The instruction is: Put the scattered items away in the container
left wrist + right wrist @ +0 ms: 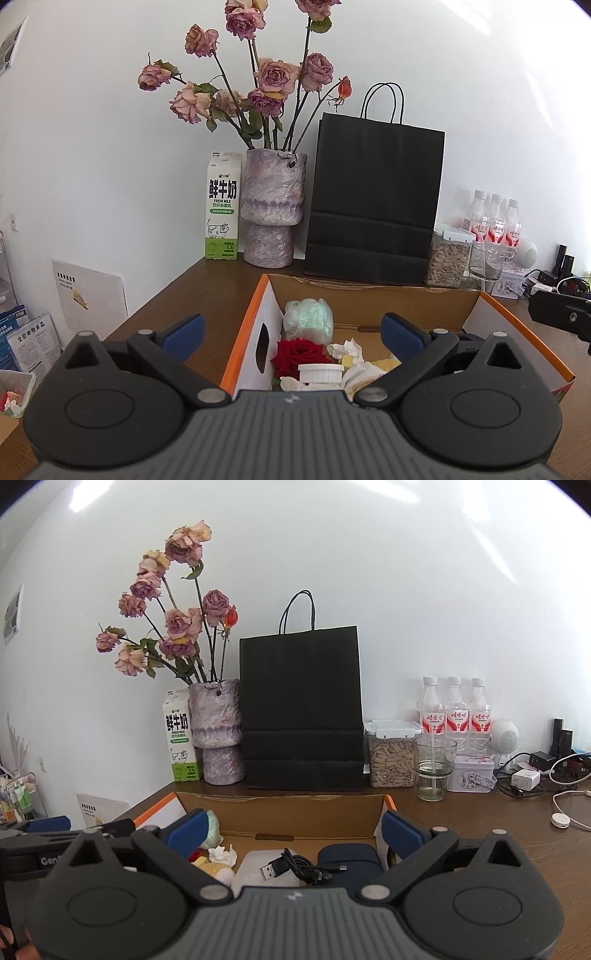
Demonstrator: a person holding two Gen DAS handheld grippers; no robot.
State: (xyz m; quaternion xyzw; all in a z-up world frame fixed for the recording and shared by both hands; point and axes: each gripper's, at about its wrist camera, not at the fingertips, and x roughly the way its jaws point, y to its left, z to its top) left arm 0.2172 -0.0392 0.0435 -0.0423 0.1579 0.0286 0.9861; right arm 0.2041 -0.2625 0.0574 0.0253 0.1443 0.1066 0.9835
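Taking the cardboard box point(369, 295) as the landmark, the left gripper point(293, 332) hangs over its left half with fingers spread and empty, above a red rose point(301, 350), white cap point(319, 373) and crumpled tissue point(347, 349) lying inside. Over the right half the right gripper point(291, 829) is likewise spread and empty, above a black USB cable point(295, 867) and dark pouch point(349, 853). The box seems mostly filled, so I would lift both clear of its walls and check the table beside it for strays.

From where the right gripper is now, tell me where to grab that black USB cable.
Take the black USB cable at its coiled bundle, coming from above; the right gripper is open. The loops bunch thickest there, while the plug end lies flat.
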